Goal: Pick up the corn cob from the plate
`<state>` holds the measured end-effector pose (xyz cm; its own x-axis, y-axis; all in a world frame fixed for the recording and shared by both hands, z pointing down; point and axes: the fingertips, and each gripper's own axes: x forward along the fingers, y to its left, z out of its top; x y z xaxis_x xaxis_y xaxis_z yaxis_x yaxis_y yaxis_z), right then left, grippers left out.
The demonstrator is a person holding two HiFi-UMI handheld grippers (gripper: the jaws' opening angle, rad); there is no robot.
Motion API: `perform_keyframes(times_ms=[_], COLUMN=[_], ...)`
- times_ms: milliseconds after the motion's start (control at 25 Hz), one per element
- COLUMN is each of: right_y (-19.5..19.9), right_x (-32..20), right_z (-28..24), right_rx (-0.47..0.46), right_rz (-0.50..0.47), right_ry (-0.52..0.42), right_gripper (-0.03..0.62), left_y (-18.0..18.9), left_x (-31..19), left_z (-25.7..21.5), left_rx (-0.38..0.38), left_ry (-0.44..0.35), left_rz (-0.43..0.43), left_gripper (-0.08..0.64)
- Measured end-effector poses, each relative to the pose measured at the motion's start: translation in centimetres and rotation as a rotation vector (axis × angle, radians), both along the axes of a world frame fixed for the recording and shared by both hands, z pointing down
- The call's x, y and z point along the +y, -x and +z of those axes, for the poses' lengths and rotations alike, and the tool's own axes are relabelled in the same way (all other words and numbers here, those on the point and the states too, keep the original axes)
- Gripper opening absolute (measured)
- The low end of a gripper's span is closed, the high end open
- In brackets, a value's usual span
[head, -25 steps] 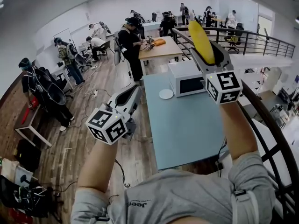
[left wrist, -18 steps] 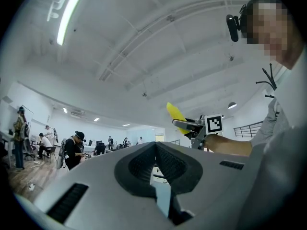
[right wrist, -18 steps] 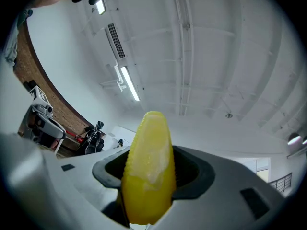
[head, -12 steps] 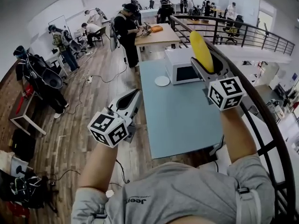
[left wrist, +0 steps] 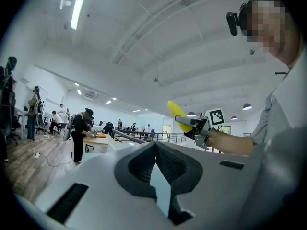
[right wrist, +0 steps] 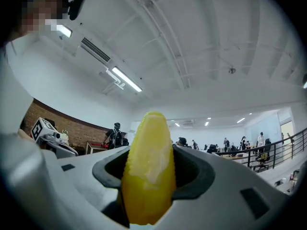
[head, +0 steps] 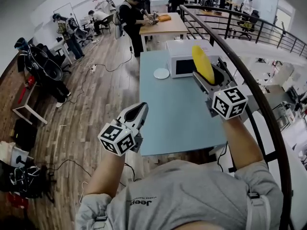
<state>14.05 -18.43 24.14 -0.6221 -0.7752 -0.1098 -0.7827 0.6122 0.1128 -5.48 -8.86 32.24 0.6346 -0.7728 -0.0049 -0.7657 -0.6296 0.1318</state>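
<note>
Corn cob (head: 203, 63): yellow and up off the plate, clamped in the right gripper (head: 207, 78). Its tapered end pokes out well past the jaws, and it hangs above the far right part of the table, just in front of the microwave.
Right gripper: jaws closed onto the cob's sides, with the cob (right wrist: 146, 169) filling the gap between them. The marker cube is at the end nearest the person.
Plate (head: 161, 73): white and round, lying on the table to the left of the microwave, well apart from the cob.
Microwave (head: 184, 61): white, at the far end of the table, its dark door facing the person.
Table (head: 177, 123): a pale blue top, running away from the person.
Left gripper (head: 139, 109): jaws together at the tips with nothing between them, held off the table's near left edge and over the wooden floor (head: 96, 109).
Railing (head: 249, 80): dark and curved, sweeping along the right side of the table.
Background: a wooden table (head: 160, 28) farther down the room with a person (head: 134, 13) standing at it, and more people beyond.
</note>
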Motion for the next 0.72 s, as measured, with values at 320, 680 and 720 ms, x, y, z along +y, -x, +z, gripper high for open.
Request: perform_keyframes(times_ms=[320, 680, 720], right_y=[-1.3, 0.2, 0.4], right_x=[-1.4, 0.2, 0.7], right_z=[7.8, 18.3, 19.6], right_rx=[-0.025, -0.117, -0.13], right_rz=[-0.071, -0.193, -0.208], right_ry=[0.176, 0.447, 0.484], right_gripper=[0.256, 0.256, 0.256], left_y=[-1.3, -1.1, -1.1], left_x=[-1.7, -1.8, -1.5], left_z=[7.1, 14.1, 14.9], left_rx=[0.027, 0.003, -0.001], left_ry=[0.15, 0.245, 0.258], left_rz=[-0.022, -0.029, -0.028], left_gripper=[0.014, 0.014, 0.014])
